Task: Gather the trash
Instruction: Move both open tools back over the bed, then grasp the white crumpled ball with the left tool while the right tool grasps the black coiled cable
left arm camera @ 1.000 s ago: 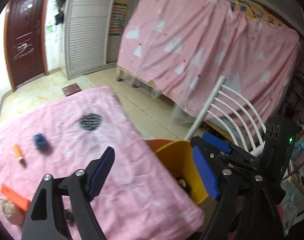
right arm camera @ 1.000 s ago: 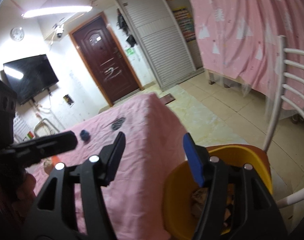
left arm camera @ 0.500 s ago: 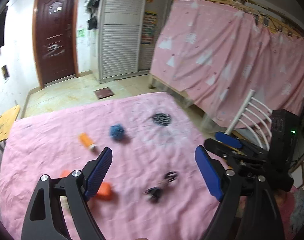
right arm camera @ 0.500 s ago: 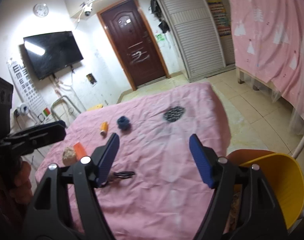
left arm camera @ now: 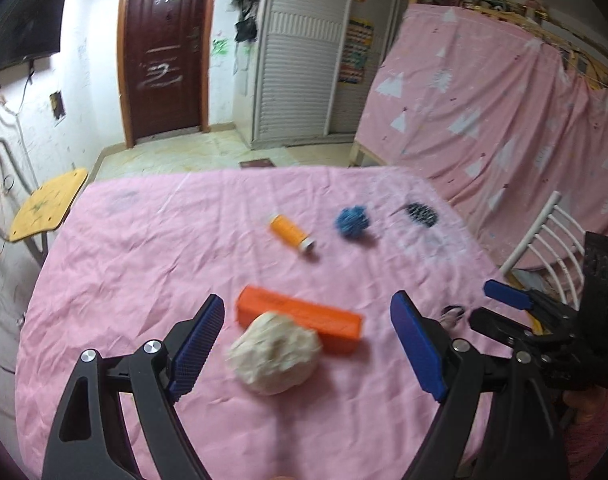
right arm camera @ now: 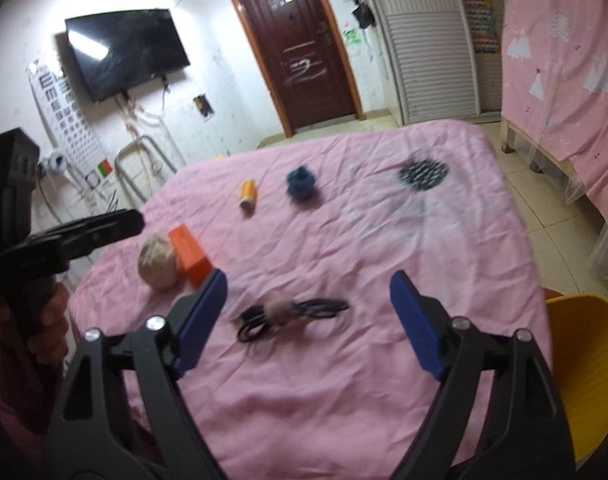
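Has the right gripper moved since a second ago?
Yes. The right gripper has swung from over the yellow bin to over the black cable on the pink table, its empty jaws opening.

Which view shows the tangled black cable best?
The right wrist view: the black cable lies whole on the pink cloth between the open fingers. The left wrist view shows only a small loop beside the right gripper.

Our left wrist camera looks forward and down between its own fingers, close over the near part of the pink-covered table, facing the brown door. Our right wrist camera sits just beside it to the right, angled likewise toward that door. Both views share the tabletop, the crumpled paper ball and the orange box.
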The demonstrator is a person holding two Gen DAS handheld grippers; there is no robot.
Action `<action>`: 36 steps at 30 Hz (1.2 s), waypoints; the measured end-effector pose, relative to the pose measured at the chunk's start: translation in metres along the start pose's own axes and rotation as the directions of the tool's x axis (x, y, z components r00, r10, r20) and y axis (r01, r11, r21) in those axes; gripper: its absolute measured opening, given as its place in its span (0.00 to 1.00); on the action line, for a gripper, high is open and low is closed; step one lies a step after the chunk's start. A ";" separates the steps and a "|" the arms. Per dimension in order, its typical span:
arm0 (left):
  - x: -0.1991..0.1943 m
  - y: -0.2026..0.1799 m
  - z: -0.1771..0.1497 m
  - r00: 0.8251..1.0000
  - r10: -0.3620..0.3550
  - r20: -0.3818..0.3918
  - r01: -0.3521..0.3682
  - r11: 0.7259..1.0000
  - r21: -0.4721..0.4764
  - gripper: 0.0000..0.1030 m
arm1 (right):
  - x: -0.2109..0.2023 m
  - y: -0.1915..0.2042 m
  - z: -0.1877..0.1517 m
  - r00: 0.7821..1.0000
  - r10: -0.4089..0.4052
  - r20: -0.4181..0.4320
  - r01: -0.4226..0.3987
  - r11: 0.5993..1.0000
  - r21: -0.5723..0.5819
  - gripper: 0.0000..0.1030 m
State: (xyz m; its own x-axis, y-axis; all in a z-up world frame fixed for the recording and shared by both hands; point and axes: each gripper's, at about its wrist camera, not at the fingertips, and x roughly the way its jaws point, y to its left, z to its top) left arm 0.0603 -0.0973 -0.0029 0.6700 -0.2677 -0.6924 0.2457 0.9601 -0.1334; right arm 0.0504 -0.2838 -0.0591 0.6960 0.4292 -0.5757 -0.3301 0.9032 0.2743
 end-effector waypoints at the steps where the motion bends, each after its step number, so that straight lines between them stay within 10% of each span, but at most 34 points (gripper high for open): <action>1: 0.002 0.004 -0.003 1.000 0.003 -0.005 -0.003 1.000 -0.005 0.76 | 0.004 0.005 -0.001 1.000 -0.005 -0.016 0.005 1.000 -0.017 0.84; 19: 0.047 0.009 -0.029 0.993 -0.009 -0.114 0.012 1.000 0.023 0.75 | 0.037 0.027 -0.007 0.989 -0.062 -0.137 0.046 0.992 -0.114 0.94; 26: 0.047 0.009 -0.029 0.995 0.028 -0.095 -0.027 1.000 0.016 0.52 | 0.044 0.038 -0.009 0.981 -0.122 -0.151 0.095 0.979 -0.178 0.94; 36: 0.039 0.015 -0.029 0.997 0.022 -0.077 -0.023 1.000 -0.015 0.51 | 0.042 0.041 -0.010 0.979 -0.168 -0.114 0.140 0.966 -0.219 0.76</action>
State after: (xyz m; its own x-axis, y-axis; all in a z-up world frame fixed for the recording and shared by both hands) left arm 0.0696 -0.0911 -0.0526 0.6195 -0.2396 -0.7476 0.2195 0.9672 -0.1281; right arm 0.0591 -0.2288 -0.0798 0.6643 0.2685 -0.6976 -0.3609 0.9325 0.0153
